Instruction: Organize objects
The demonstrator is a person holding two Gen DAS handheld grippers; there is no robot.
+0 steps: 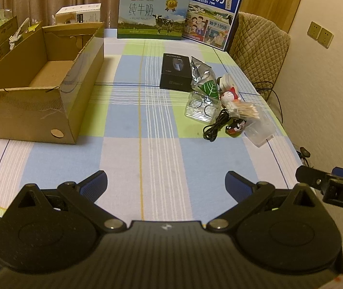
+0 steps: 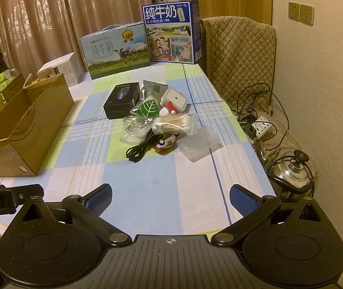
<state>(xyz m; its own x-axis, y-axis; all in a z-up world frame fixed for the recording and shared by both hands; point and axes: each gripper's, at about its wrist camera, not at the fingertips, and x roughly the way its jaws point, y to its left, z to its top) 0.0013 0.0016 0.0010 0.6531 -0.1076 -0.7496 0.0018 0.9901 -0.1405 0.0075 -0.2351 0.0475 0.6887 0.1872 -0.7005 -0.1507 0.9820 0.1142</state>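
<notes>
An open, empty cardboard box (image 1: 36, 84) stands on the left of the checked tablecloth; it also shows in the right wrist view (image 2: 24, 130). A pile of small items lies right of centre: a black box (image 1: 175, 71) (image 2: 122, 101), a silver and green pouch (image 1: 205, 82) (image 2: 147, 107), a cat figure (image 1: 229, 94), a bag of cotton swabs (image 1: 245, 109) (image 2: 175, 121), a black cable (image 1: 213, 126) (image 2: 142, 148), a toy car (image 1: 236, 127) (image 2: 165, 143) and a clear plastic case (image 1: 259, 130) (image 2: 199, 143). My left gripper (image 1: 166, 185) and right gripper (image 2: 170, 196) are open and empty over the near table.
Two milk cartons (image 1: 153, 15) (image 1: 211, 15) stand at the table's far edge, with a white box (image 1: 78, 14) beside them. A quilted chair (image 2: 240, 55) stands at the right. A power strip (image 2: 261, 124), cables and a steel pot (image 2: 292, 171) lie beyond the right table edge.
</notes>
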